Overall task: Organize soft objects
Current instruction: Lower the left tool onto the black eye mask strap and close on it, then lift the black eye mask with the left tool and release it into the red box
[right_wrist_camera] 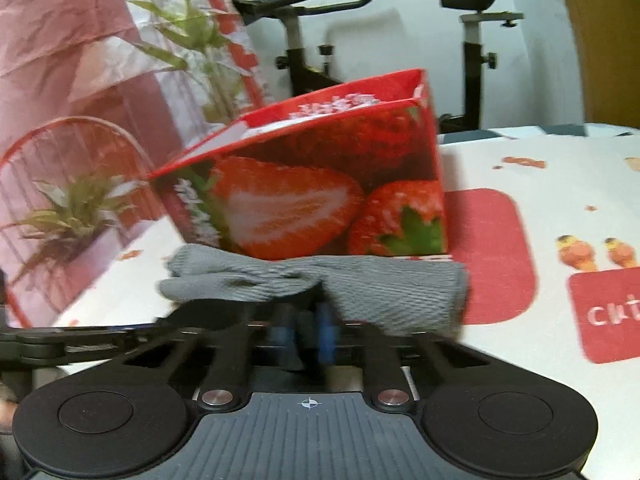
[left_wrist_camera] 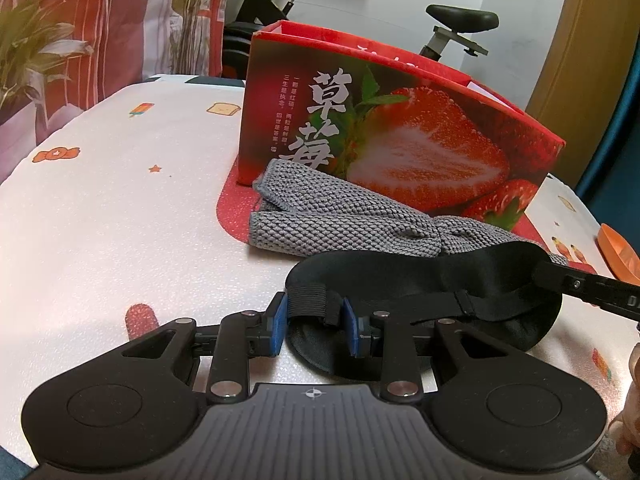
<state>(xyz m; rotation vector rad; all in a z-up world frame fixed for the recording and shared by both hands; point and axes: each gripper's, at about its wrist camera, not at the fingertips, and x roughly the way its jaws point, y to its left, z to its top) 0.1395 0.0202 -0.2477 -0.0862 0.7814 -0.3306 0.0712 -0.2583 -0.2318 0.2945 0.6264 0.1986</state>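
A black eye mask lies on the white table in front of a grey knitted cloth. My left gripper stands around the mask's left end and strap, its blue pads apart. My right gripper is shut on the mask's other end; its black finger reaches in from the right in the left wrist view. In the blurred right wrist view the grey cloth lies against the red strawberry box. The open-topped box stands behind the cloth.
The table has a white cover with small prints and red patches. An orange object sits at the right edge. An exercise bike and a plant stand behind the table.
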